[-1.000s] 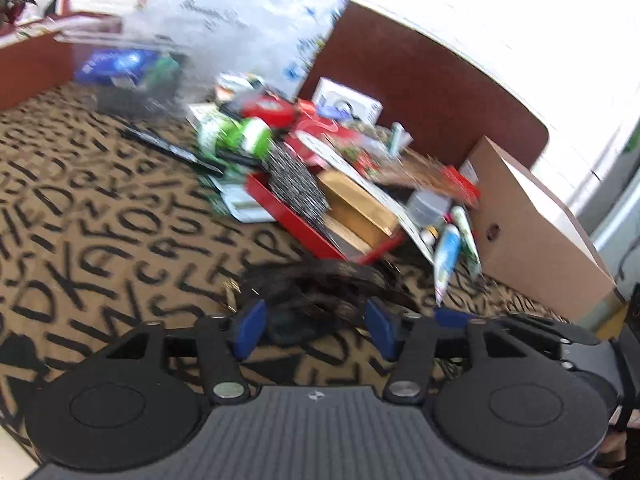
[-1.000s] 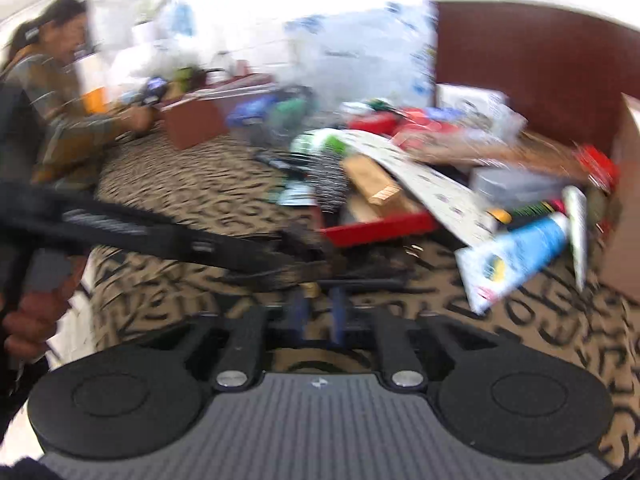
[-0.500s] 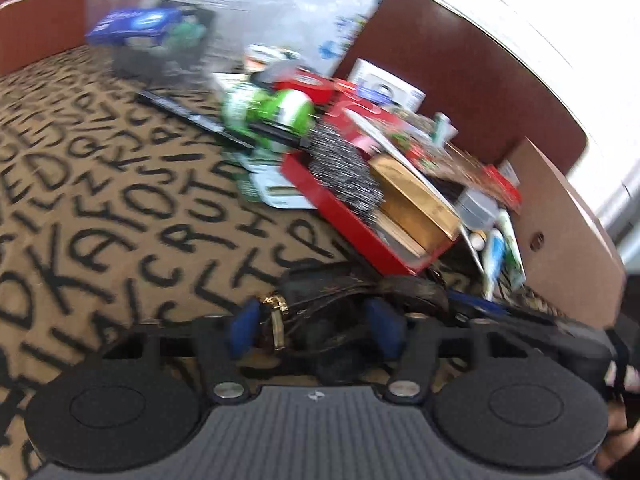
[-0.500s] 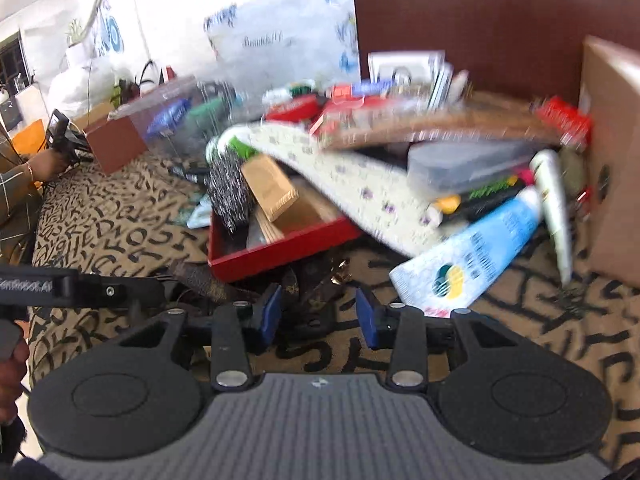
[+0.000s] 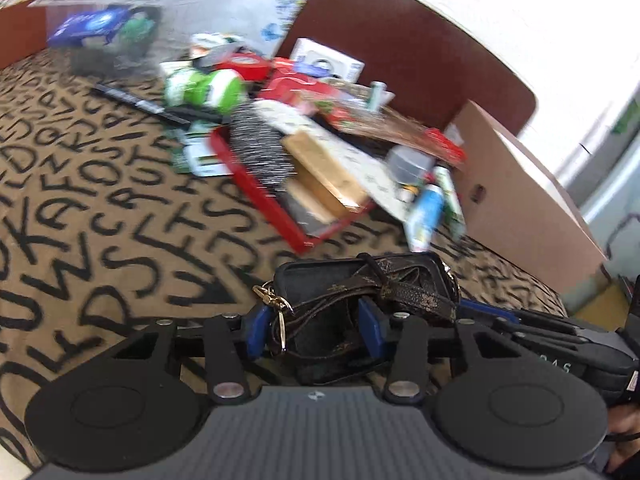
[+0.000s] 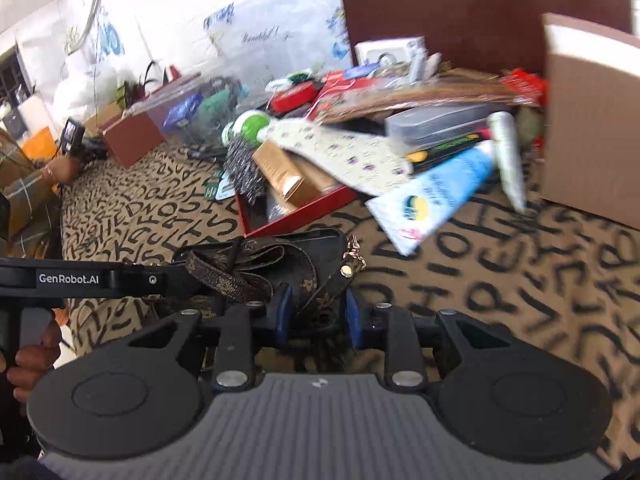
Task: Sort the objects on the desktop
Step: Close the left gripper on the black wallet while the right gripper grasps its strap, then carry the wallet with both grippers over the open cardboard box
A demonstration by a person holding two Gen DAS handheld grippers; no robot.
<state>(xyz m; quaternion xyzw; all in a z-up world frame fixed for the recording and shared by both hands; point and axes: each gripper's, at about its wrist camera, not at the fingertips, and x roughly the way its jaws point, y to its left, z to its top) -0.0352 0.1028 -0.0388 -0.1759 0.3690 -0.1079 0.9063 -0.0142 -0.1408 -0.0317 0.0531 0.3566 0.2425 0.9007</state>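
Both grippers share the dark strapped pouch (image 5: 360, 292) in front of the clutter.

The left gripper (image 5: 316, 332) has its jaws clamped on the pouch's body, the right gripper (image 6: 314, 312) on its strap; best to lift them evenly, I judge, so the loose clasp (image 6: 352, 258) does not snag. The red tray (image 5: 260, 192) sits just beyond, the cardboard box (image 5: 516, 196) to the right; bare lettered tabletop (image 5: 80, 184) opens leftward.

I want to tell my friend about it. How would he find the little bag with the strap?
Start at the shallow red cardboard tray of clutter on the letter-patterned tablecloth. Just in front of it lies the small black pouch, between both grippers' blue pads. Only it has a brown patterned strap with gold clips.
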